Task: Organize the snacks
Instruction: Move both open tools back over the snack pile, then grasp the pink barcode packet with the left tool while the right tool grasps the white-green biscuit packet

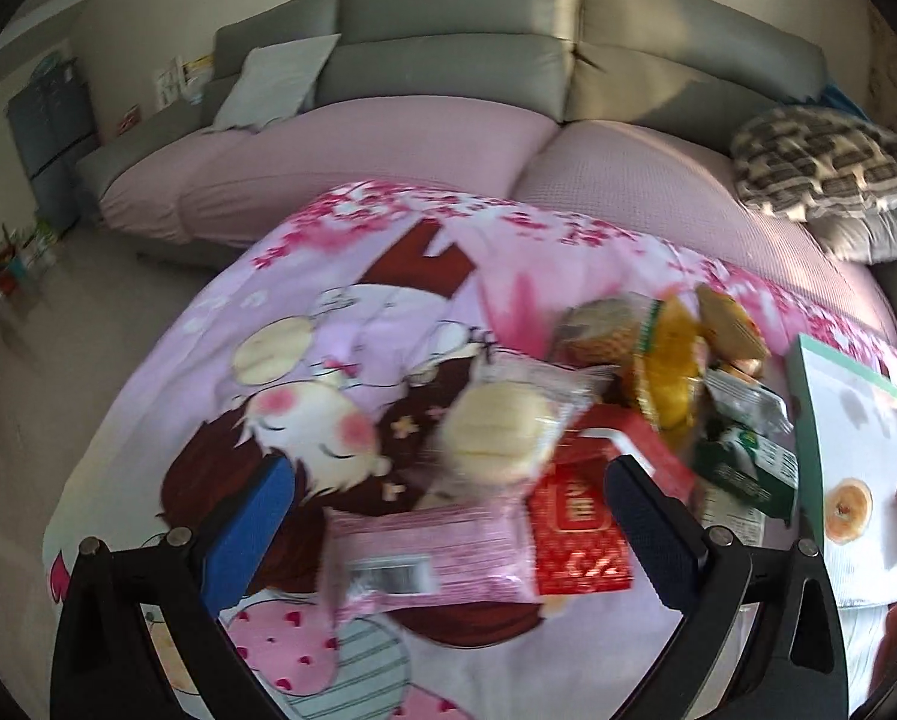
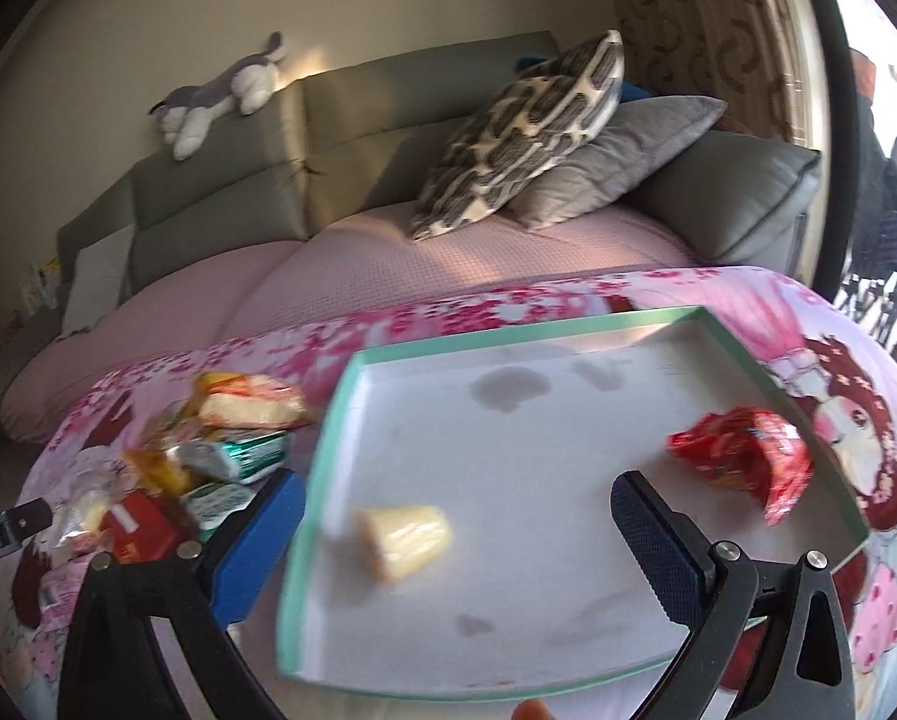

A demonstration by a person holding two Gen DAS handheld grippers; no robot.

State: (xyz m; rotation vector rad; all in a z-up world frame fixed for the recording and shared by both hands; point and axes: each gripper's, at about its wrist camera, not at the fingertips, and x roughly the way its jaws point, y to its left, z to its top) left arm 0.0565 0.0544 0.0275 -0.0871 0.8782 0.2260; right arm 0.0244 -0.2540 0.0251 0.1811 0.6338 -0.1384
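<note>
Both grippers hang over the cartoon-print cloth (image 1: 220, 360), and both have their jaws spread wide with nothing between them. The left gripper (image 1: 448, 516) frames the pink wrapped snack (image 1: 430, 558), with the red packet (image 1: 580, 534) just beside it and the pale round cake (image 1: 502, 432) right behind. The rest of the heap sits near the green-rimmed tray (image 2: 322, 456). Over on the right gripper (image 2: 457, 531), the tray holds a yellow wrapped cake (image 2: 406, 540) between the fingers and a red crinkled bag (image 2: 748, 456) off by the far rim. The likely move, as I read it, is taking the pink snack: come down square over its middle, keep the right-hand pad clear of the red packet, close gently since the wrapper looks soft and slippery, then carry it to a bare patch of tray
</note>
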